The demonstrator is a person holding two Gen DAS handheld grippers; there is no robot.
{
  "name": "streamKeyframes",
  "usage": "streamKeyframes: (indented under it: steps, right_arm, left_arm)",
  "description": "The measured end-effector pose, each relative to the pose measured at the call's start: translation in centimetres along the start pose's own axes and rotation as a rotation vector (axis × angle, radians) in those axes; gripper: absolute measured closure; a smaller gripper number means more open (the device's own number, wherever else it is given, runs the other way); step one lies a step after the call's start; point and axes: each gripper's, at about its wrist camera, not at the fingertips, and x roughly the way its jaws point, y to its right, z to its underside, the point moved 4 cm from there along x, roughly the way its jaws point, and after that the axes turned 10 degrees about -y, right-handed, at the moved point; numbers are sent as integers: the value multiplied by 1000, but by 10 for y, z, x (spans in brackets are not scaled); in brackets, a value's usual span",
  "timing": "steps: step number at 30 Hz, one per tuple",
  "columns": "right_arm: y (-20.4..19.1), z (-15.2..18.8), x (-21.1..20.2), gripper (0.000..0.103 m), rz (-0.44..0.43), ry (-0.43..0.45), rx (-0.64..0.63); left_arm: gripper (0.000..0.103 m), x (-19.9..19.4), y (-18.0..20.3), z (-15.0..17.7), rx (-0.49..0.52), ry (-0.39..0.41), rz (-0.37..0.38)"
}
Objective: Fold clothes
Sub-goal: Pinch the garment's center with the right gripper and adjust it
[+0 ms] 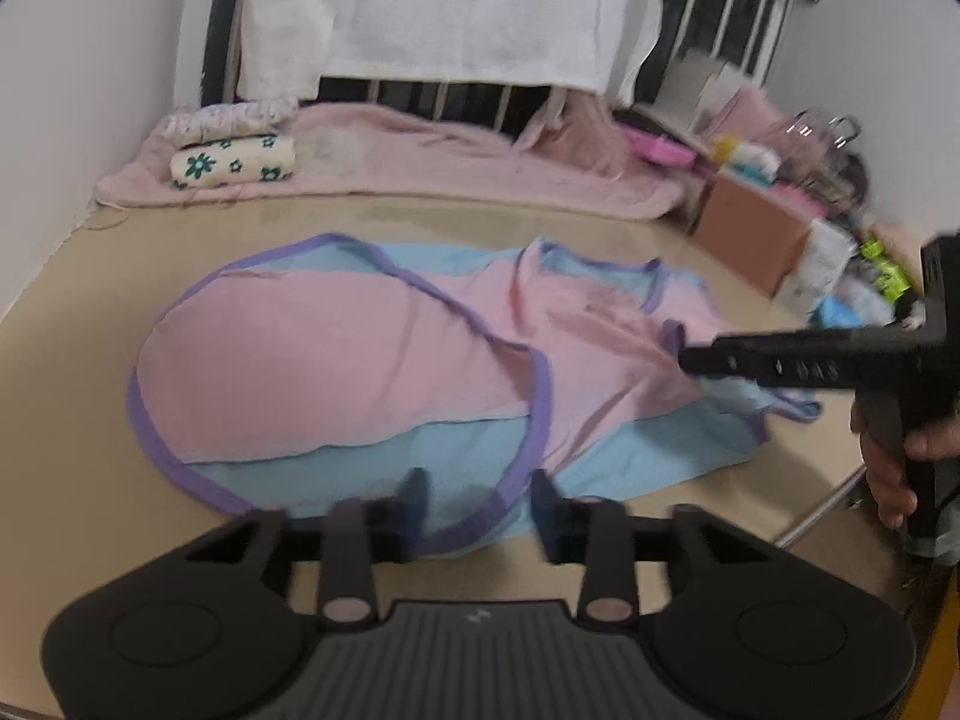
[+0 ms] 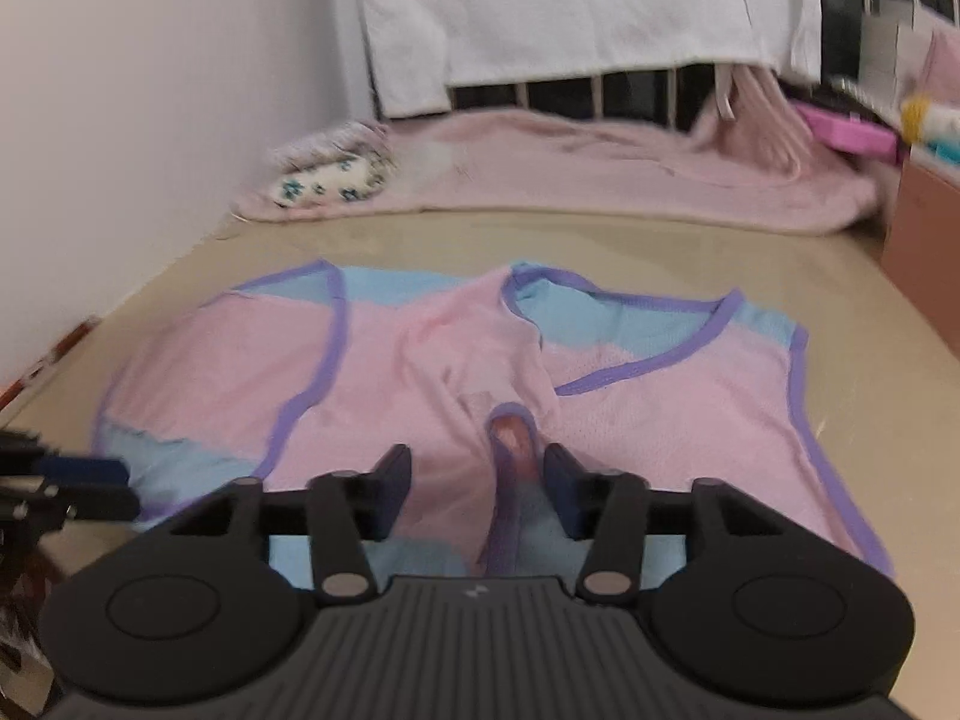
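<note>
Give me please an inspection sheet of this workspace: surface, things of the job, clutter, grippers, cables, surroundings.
Surface: beige bed top, bare around the garment.
Job's things: pink and blue sleeveless top with purple trim, lying partly folded, wrinkled in the middle.
Clutter: folded flowered cloth on a pink blanket at the far end; cardboard box and mixed small items at the right.
Grippers: left gripper jaws apart over the hem; right gripper jaws apart, a purple-trimmed fold between them, not pinched.
Cables: nothing seen.
Surroundings: white wall, white sheet hung over a rail.
</note>
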Motion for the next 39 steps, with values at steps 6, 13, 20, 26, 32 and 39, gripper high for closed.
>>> streamKeyframes:
  steps: [6,13,20,26,32,39]
  right_arm:
    - [-14,34,-16,54,-65,-44,-85]
    - [-12,37,-10,96,23,-104,-121]
    - [-6,36,-26,95,22,-95,-55]
    - [-8,16,-13,92,55,-61,-44]
    - [0,24,2,92,123,-88,-14]
    - [16,-5,-8,63,114,11,31]
  left_arm:
    - [96,9,5,7,78,-33,-80]
    - [102,-2,-22,3,-23,-24,-130]
    - [85,-26,-31,-1,-116,63,-78]
    - [83,18,0,-11,-51,-3,-45]
    - [92,19,-12,-3,-117,-12,-115]
    - [71,41,20,-64,-111,63,-7]
